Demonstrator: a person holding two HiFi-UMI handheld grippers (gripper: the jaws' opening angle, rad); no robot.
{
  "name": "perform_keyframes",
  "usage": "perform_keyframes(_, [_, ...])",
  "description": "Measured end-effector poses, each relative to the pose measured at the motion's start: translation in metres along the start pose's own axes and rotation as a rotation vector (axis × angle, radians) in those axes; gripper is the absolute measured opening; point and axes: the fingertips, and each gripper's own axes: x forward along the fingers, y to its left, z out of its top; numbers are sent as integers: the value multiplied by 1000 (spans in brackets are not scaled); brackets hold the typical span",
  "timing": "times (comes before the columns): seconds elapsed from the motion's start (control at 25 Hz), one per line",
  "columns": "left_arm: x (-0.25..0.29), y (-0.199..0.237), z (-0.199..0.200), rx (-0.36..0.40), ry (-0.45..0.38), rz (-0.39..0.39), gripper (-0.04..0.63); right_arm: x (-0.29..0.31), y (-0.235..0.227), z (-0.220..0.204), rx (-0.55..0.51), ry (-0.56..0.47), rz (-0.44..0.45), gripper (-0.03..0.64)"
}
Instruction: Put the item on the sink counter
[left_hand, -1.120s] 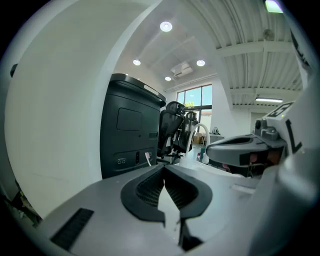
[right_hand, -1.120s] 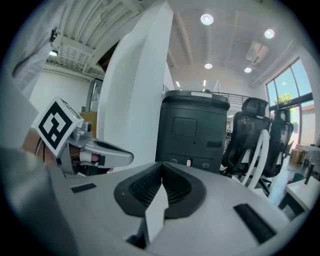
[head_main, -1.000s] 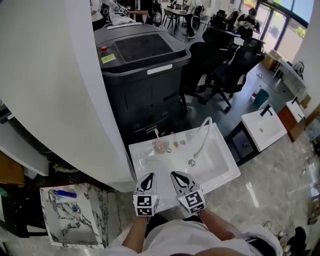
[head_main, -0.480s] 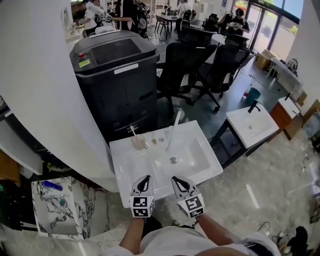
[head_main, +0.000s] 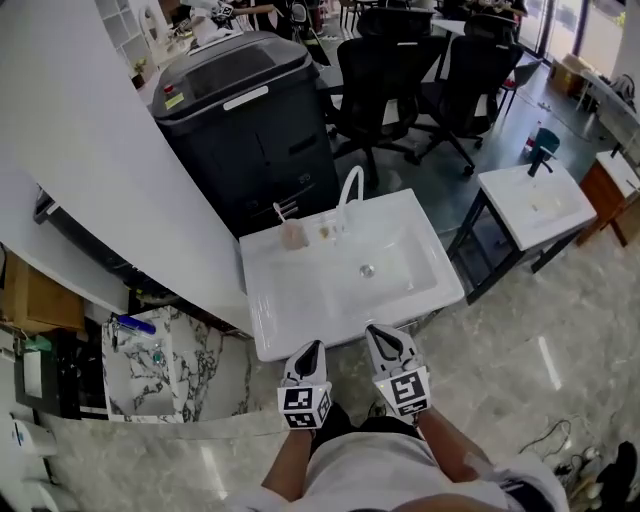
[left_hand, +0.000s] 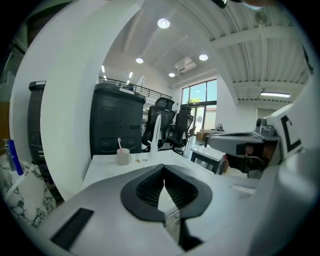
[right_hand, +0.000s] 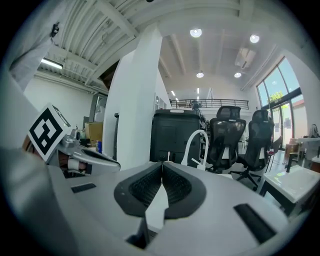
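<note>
left gripper (head_main: 312, 352): jaws clenched tip to tip, nothing between them. it is held just short of the near edge of the sink counter (head_main: 268, 322), pointing across it.
right gripper (head_main: 380, 332): jaws likewise pressed together and empty. it sits just beside the left one, at the same near edge, and the two marker cubes lie side by side.
sink counter: white, rectangular, with a sunken basin (head_main: 395, 262) and a drain (head_main: 367, 270) near the basin's middle.
faucet (head_main: 350, 190): white, arched, standing at the counter's far edge.
cup (head_main: 292, 236): pale, upright, holding a toothbrush (head_main: 280, 213). it stands on the counter near the far left corner, just left of the faucet and well apart from both grippers.
small bits (head_main: 326, 232): lying between cup and faucet, too small to identify.
black cabinet (head_main: 250, 110): behind the counter's far edge.
office chairs (head_main: 400, 70): black, beyond the cabinet.
second sink (head_main: 535, 205): white, on a dark frame, to the right.
marble stand (head_main: 190, 370): left of the counter, with a blue object (head_main: 135, 324) on it.
</note>
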Motion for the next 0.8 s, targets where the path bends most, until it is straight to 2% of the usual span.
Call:
perform_keyframes(0.12, [-5,-16,9,15,-24,-9,11,-11,2,11,1,-42,3,5])
perform_keyframes(0.32, [-23,-21,36,-10,-90,2,11,-20,15,31,6,-80,-11,5])
perform_keyframes(0.56, [-51,4,76,44,-176,41,11,-14,36,66,3,-134,-21,5])
perform_keyframes(0.8, [-74,29,102,63,-254,74,11,-9,50,94,-25,-176,-64,5])
